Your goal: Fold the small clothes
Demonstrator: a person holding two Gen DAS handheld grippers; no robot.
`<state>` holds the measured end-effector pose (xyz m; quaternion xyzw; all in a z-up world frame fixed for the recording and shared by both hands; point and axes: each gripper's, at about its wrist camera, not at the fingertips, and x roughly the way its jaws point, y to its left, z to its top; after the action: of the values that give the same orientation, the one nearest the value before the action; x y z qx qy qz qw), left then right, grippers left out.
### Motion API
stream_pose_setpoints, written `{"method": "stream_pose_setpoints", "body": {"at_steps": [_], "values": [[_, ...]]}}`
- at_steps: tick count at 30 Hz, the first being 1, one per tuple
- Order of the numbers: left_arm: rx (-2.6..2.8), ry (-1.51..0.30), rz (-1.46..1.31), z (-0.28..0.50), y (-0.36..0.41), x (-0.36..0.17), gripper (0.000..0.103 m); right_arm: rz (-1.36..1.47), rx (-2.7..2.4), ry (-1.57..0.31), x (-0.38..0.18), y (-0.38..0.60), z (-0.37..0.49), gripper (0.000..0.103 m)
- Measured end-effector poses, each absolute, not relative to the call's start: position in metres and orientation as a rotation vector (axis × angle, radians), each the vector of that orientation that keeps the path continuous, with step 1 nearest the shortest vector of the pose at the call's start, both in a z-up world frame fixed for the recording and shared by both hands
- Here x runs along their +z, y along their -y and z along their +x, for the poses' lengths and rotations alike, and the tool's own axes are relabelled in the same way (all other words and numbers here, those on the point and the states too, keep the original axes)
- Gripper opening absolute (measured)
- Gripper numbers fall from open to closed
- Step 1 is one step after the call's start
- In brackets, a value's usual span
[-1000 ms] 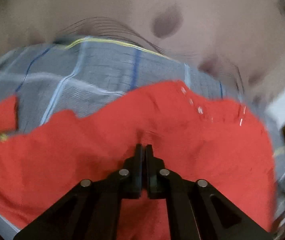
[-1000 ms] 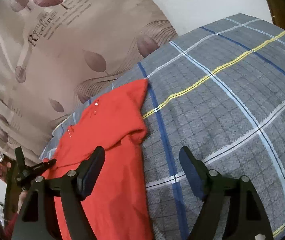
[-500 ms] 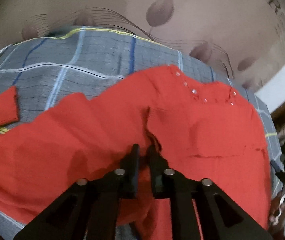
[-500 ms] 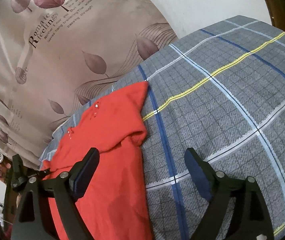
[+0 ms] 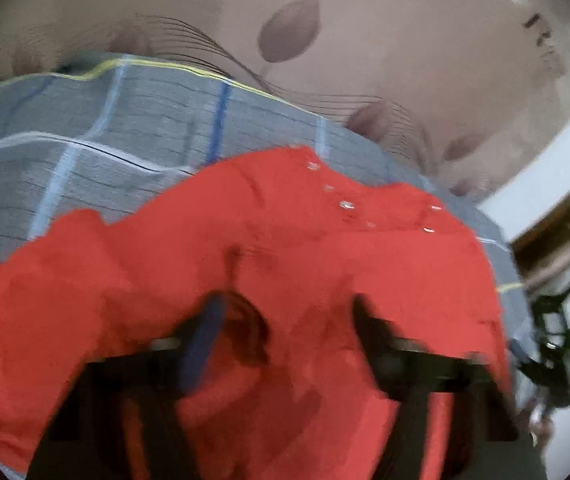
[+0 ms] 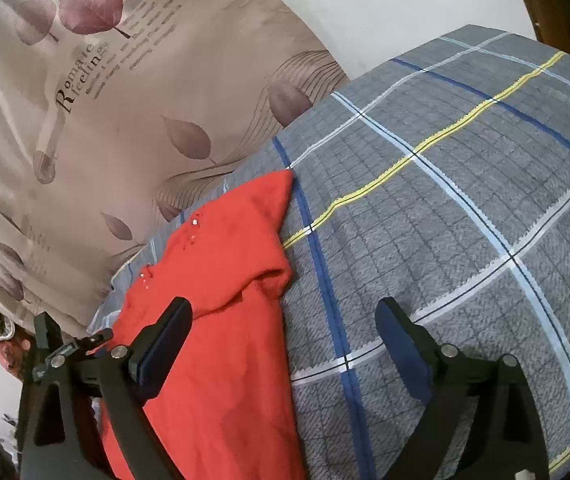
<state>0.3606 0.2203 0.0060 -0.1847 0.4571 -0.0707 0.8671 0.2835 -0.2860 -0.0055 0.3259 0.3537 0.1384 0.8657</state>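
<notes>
A small red garment (image 5: 325, 264) with tiny silver studs near its neckline lies spread on a grey checked blanket (image 5: 125, 128). My left gripper (image 5: 285, 316) hovers over its middle, blurred, jaws wide apart with nothing pinched; a dark crease of cloth sits by the left finger (image 5: 205, 332). In the right wrist view the same red garment (image 6: 225, 280) lies at the left with a sleeve folded over. My right gripper (image 6: 285, 320) is opening above the garment's right edge and the blanket (image 6: 445, 220), with nothing held between its fingers.
A beige curtain (image 6: 125, 100) with leaf prints and lettering hangs behind the bed. A white wall (image 6: 365, 8) and dark wooden frame show at the far right. The other gripper's black frame (image 6: 65, 348) sits at the garment's left edge.
The left jaws, shut one second ago, parted slightly and now stand wide apart over the red cloth. The right jaws have spread wider. The garment has stayed in place.
</notes>
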Motion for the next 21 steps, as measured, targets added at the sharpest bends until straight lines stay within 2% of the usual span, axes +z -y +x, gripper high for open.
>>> {"method": "stream_pose_setpoints", "body": {"at_steps": [1, 8, 15, 17, 21], "values": [[-0.123, -0.970, -0.379, 0.364, -0.221, 0.005, 0.004, 0.684, 0.290, -0.742, -0.006, 0.286, 0.284, 0.092], [-0.049, -0.915, -0.312, 0.352, -0.223, 0.021, 0.004, 0.690, 0.287, -0.745, -0.007, 0.287, 0.284, 0.094], [-0.035, -0.947, -0.270, 0.353, -0.226, 0.008, 0.005, 0.679, 0.283, -0.742, -0.007, 0.286, 0.285, 0.095], [-0.018, -0.918, -0.218, 0.350, -0.220, 0.008, 0.005, 0.667, 0.282, -0.742, -0.006, 0.285, 0.285, 0.095], [-0.030, -0.865, -0.296, 0.340, -0.230, 0.016, 0.008, 0.660, 0.275, -0.749, -0.006, 0.283, 0.286, 0.095]]}}
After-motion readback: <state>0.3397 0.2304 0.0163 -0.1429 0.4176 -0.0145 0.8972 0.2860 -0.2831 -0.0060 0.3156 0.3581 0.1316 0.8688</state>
